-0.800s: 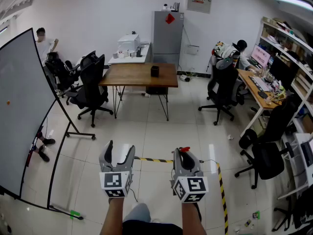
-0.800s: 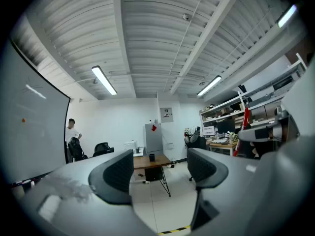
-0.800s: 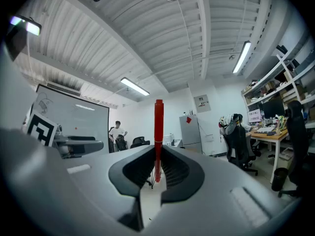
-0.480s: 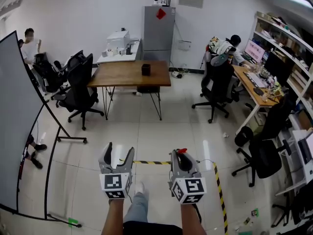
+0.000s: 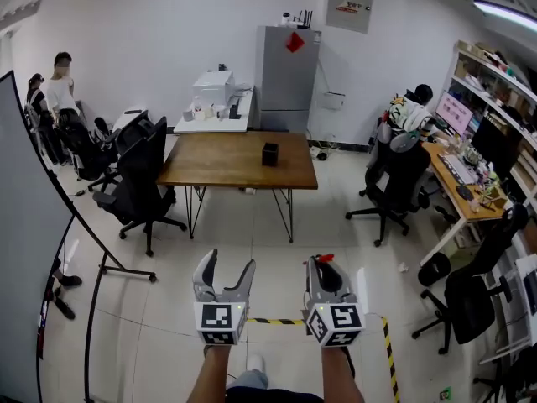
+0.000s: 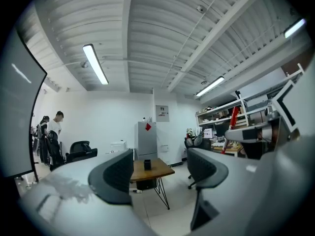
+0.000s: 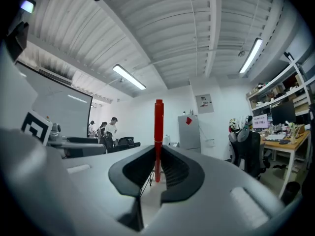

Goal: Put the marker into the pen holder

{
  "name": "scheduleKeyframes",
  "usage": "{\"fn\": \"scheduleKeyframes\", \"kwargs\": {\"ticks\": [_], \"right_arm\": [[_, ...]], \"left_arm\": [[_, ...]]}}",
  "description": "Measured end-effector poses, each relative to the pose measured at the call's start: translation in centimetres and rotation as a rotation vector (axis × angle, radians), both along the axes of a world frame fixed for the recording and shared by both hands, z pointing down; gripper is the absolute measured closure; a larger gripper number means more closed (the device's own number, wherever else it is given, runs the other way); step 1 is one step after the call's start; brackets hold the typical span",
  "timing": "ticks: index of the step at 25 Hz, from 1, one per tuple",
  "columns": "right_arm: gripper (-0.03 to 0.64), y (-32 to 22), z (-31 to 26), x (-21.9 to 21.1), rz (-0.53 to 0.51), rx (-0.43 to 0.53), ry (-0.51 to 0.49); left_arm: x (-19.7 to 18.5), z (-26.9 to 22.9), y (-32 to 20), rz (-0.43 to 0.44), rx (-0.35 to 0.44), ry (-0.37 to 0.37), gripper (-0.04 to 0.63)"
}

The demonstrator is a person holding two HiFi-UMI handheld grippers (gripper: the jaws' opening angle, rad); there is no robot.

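Forearms (image 5: 220,374) stretched forward side by side; right tongs (image 5: 324,267) gripped red marker (image 7: 158,132) upright, left tongs (image 5: 224,265) gaped, empty; pen holder (image 5: 269,154) stood on desk (image 5: 214,168) well ahead of both tongs.

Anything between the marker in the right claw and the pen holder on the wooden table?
Nothing visible. The right claw holds the marker; only open floor lies before the table and pen holder.

Left gripper (image 5: 229,264) agape, right gripper (image 5: 325,267) on marker (image 7: 158,127)
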State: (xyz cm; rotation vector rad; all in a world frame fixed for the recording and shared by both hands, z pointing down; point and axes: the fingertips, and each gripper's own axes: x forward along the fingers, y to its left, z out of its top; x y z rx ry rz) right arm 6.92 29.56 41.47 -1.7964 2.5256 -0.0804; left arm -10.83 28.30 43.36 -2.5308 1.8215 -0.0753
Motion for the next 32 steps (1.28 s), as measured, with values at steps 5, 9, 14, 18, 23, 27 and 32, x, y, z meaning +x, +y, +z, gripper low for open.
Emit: {"fn": "scheduleKeyframes", "kwargs": {"ticks": [5,9,14,18,23,27,32], "right_arm": [[0.574,-7.0,-1.4,-3.1,-0.021,0.040,0.008],[0.574,-11.6,-0.9,-3.0,-0.016,0.023,0.006],[0.574,-17.9,-0.2,-2.3,-0.022,0.017,-0.010],[0.574,-24.8,0.9,-2.5,-0.051,0.014,-0.018],[0.574,-35.3,0.6,-2.7,-0.102,0.021,-0.034],[0.574,-42.9,-1.1,-2.3,-0.140,0.049,-0.052],[0.574,-50.2,-1.0,0.1,-0.147,0.049,-0.076]], "left_arm": [[-3.4,-1.1,-7.7,-0.027,0.030,0.020,0.250],[-3.3,0.5,-12.5,-0.005,-0.014,0.013,0.250],[-2.8,1.5,-18.5,-0.005,-0.034,-0.024,0.250],[-3.2,2.1,-24.8,-0.051,-0.022,-0.001,0.250],[-2.4,1.5,-34.5,-0.059,-0.014,-0.030,0.252],[-0.7,-0.8,-42.3,-0.075,0.024,-0.042,0.252],[2.9,0.0,-49.7,-0.021,0.004,-0.046,0.252]]}}
